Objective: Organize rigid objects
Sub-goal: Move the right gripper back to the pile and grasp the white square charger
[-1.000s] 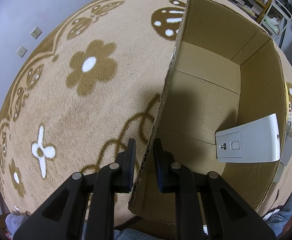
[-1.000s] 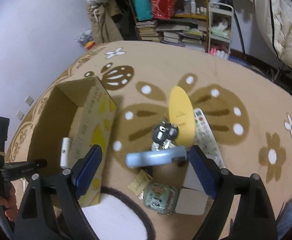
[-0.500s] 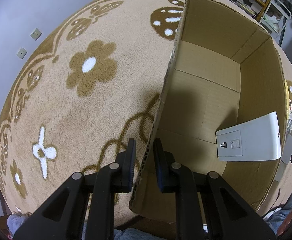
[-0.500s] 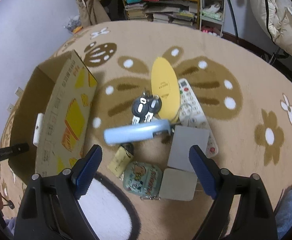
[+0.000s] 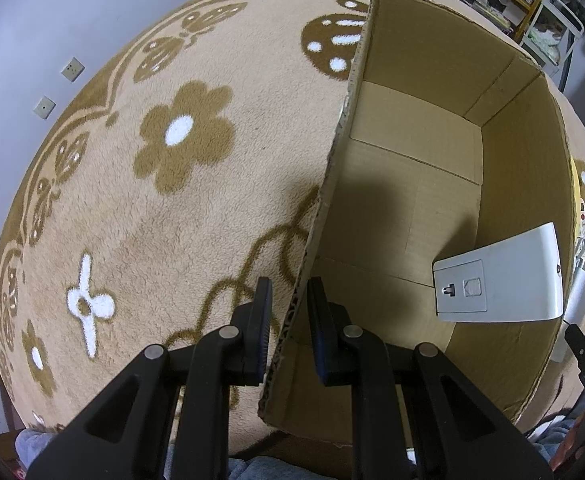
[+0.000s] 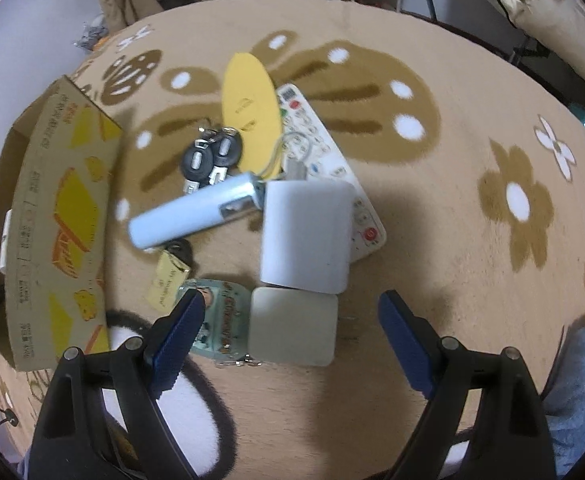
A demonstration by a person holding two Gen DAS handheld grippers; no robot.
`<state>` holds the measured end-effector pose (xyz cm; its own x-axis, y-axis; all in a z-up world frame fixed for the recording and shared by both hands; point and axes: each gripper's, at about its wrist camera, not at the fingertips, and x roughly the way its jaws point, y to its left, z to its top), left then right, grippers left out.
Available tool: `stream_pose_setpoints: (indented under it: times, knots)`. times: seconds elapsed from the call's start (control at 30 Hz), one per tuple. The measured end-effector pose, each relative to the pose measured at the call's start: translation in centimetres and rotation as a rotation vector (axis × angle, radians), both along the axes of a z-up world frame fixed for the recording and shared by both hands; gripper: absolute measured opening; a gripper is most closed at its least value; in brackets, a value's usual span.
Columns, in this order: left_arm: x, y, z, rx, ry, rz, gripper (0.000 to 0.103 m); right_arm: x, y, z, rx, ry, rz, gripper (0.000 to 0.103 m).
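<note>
Two claws, one cardboard box, one cluster of loose items on a patterned beige rug (image 5: 212, 216).

Left claw (image 5: 288, 312): fingers close together astride the near wall of the cardboard box (image 5: 412, 208), one pad outside, one inside, pinching the raw corrugated edge. The box stands open-topped on the rug; its far and right walls rise unobstructed, and most of its floor is bare.

Item in box: white wall-socket plate (image 5: 500, 280), tilted, leaning against the right wall near the front corner.

Right claw (image 6: 288, 328): spread wide, holding nothing, hovering over the cluster with the blue pads either side of a grey square tile (image 6: 294, 326).

Cluster, right of the box as the right wrist camera sees it:
- White rounded block (image 6: 306, 236), just beyond the grey tile, edges touching or nearly so, overlapping a white remote control (image 6: 332, 168).
- Pale blue cylindrical case (image 6: 190, 216), lying aslant, its end against the block.
- Black key fobs (image 6: 210, 158), beside a yellow oval card (image 6: 250, 112).
- Small yellow tag (image 6: 168, 280) and a pale green printed tin (image 6: 222, 320), the tin touching the tile's left edge, partly behind the left pad.

Open room: bare rug to the right of the cluster; a narrow strip of rug between the box's printed outer wall (image 6: 60, 224) and the blue case.
</note>
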<state>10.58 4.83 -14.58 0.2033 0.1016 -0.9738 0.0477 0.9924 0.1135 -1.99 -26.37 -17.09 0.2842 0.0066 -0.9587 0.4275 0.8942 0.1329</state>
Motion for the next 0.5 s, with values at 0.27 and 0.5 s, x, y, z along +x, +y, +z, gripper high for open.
stream_pose_setpoints:
  times: [0.27, 0.5]
  knots:
    - [-0.1, -0.3, 0.1, 0.006, -0.006, -0.004, 0.016, 0.0, -1.2, -2.4, 0.04, 0.056, -0.028, 0.082]
    - [-0.1, -0.3, 0.2, 0.011, -0.007, -0.007, 0.016, 0.1, -1.3, -2.2, 0.007, 0.059, -0.024, 0.081]
